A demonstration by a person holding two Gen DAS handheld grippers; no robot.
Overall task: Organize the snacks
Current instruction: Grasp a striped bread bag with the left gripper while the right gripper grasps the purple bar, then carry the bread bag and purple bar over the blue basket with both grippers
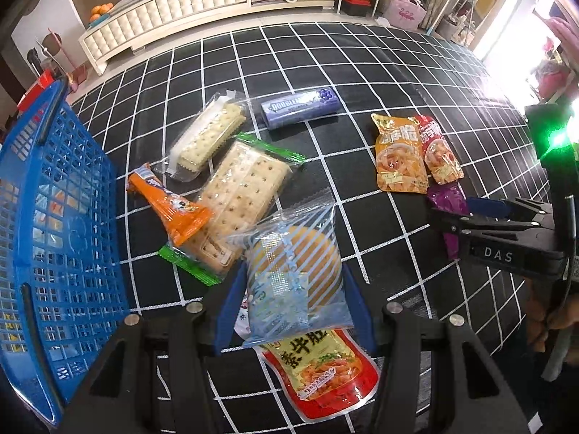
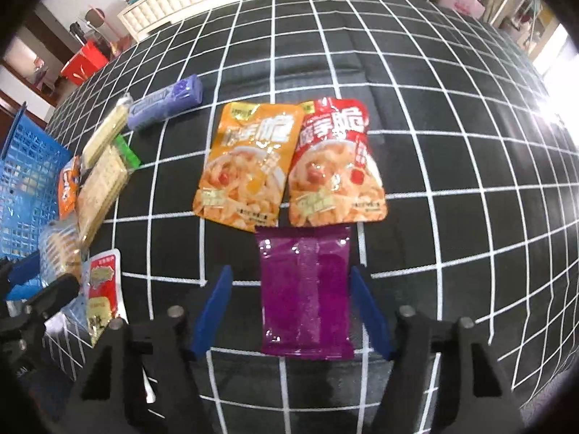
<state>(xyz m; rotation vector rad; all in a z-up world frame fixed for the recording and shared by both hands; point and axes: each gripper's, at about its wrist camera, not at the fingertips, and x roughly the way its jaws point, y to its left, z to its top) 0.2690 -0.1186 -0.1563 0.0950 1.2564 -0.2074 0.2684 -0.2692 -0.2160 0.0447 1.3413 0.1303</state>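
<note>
My left gripper (image 1: 294,267) is open, its blue fingers either side of a clear blue-striped bag with a round bun (image 1: 293,253), with small gaps at both sides. The bag lies over a red pouch (image 1: 322,372) and a green-ended cracker pack (image 1: 242,199). A blue mesh basket (image 1: 65,217) stands at the left. My right gripper (image 2: 289,269) is open, straddling a purple packet (image 2: 305,289) flat on the cloth. Just beyond it lie an orange pouch (image 2: 246,166) and a red pouch (image 2: 334,166) side by side.
An orange wrapper (image 1: 170,209), a clear sandwich-cracker pack (image 1: 208,133) and a purple gum pack (image 1: 300,108) lie on the black grid cloth (image 1: 362,65). A white cabinet (image 1: 163,18) runs behind the table. A hand (image 1: 553,318) holds the right gripper.
</note>
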